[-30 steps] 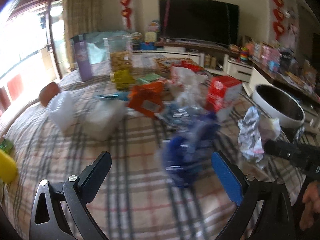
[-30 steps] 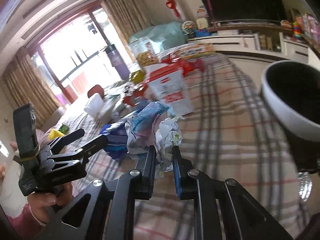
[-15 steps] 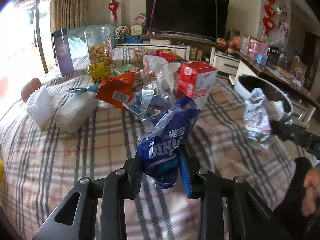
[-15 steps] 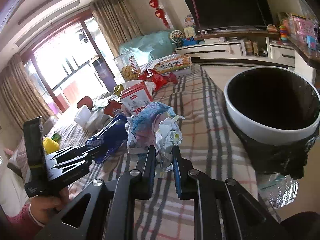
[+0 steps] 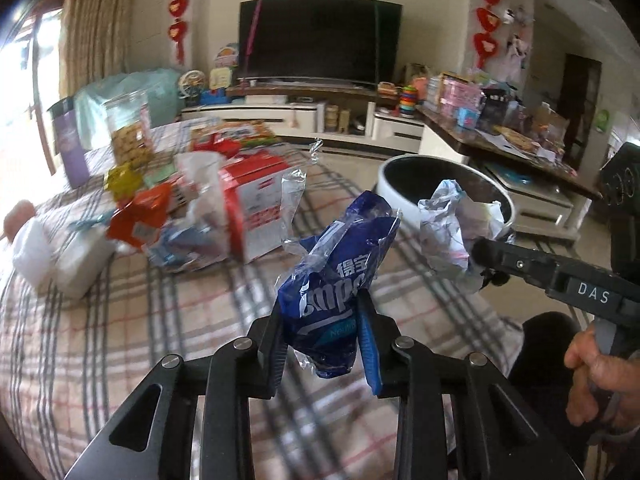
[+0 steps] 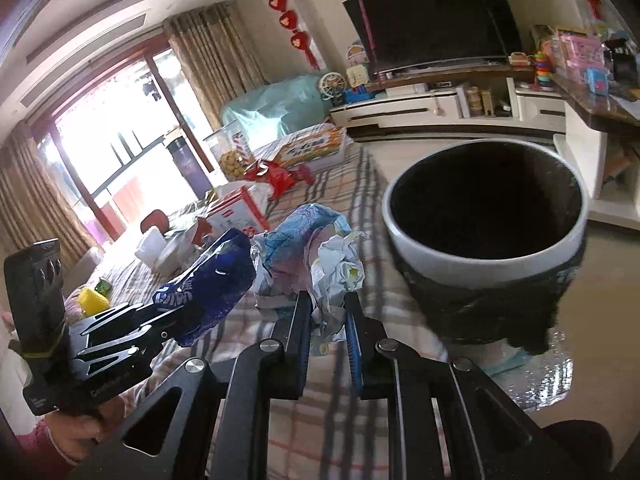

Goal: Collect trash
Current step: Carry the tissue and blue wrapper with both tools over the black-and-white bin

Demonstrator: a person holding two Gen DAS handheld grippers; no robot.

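**A:** Start with the biggest thing. Where does the trash bin [image 6: 486, 216] stand?

**B:** Beside the edge of the plaid tablecloth [image 5: 120, 320], its black-lined mouth open. It sits just ahead of the right gripper [image 6: 328, 320] and further off to the right of the left gripper [image 5: 322, 320].

**A:** And what does each claw carry?

**B:** The left gripper's jaws are drawn in almost fully, pinching a blue plastic wrapper [image 5: 340, 272] near its lower end, so most of it sticks up free. The right gripper is likewise nearly closed, clamped on a crumpled paper wad [image 6: 316, 256] by its lower edge. Both loads are held up off the table.

**A:** How would they handle?

**B:** Both look very light and soft. The wrapper is probably slick film that could slide out of a loose pinch, and its loose top may flap. The wad seems springy, and a loose fold might tear or drop off. A bunched, thick fold gives the surest hold; neither is fragile.

**A:** The red carton [image 5: 256, 204]?

**B:** Left lying among the clutter behind.
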